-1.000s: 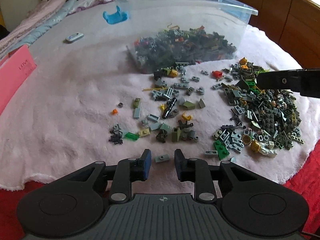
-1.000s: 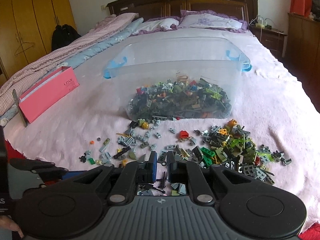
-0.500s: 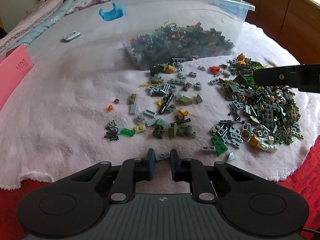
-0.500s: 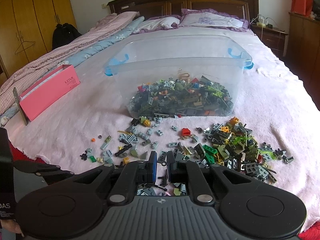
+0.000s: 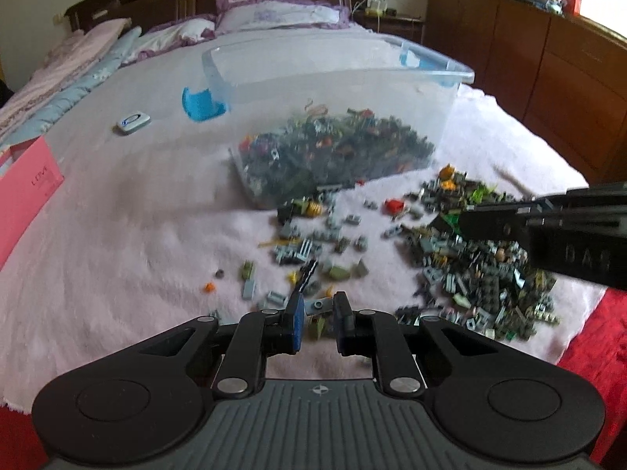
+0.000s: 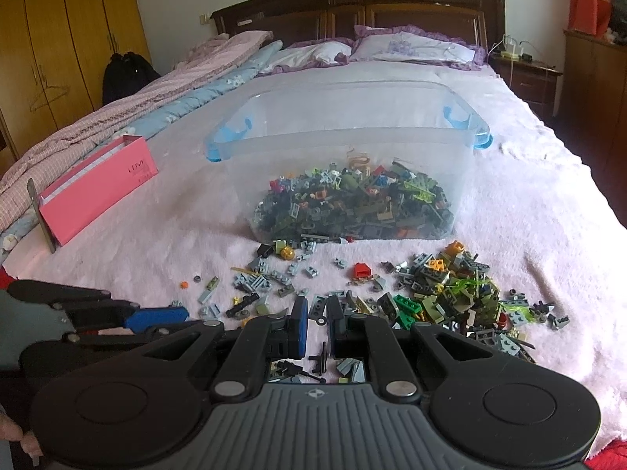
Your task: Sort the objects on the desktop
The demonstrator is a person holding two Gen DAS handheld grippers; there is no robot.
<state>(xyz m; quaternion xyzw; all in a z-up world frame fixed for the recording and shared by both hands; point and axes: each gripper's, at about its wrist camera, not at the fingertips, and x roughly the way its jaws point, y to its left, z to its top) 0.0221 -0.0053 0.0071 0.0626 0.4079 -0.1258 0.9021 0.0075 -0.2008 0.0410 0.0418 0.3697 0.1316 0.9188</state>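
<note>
**Grey brick pinched over the pink blanket**

Upper centre, the clear bin [image 5: 337, 90] holds bricks. Loose bricks [image 6: 443, 297] litter mid-frame. Low centre, the left gripper [image 5: 318, 309] is clamped on a small grey brick [image 5: 319, 304]. The right gripper [image 6: 317, 315] is slightly parted, empty.

A dark wooden headboard [image 6: 360, 8] anchors the bedroom; yellow wardrobes [image 6: 66, 35] stand to its left, a brown dresser [image 6: 595, 74] to its right, pillows [image 6: 415, 45] below, daylight filling the room.
</note>
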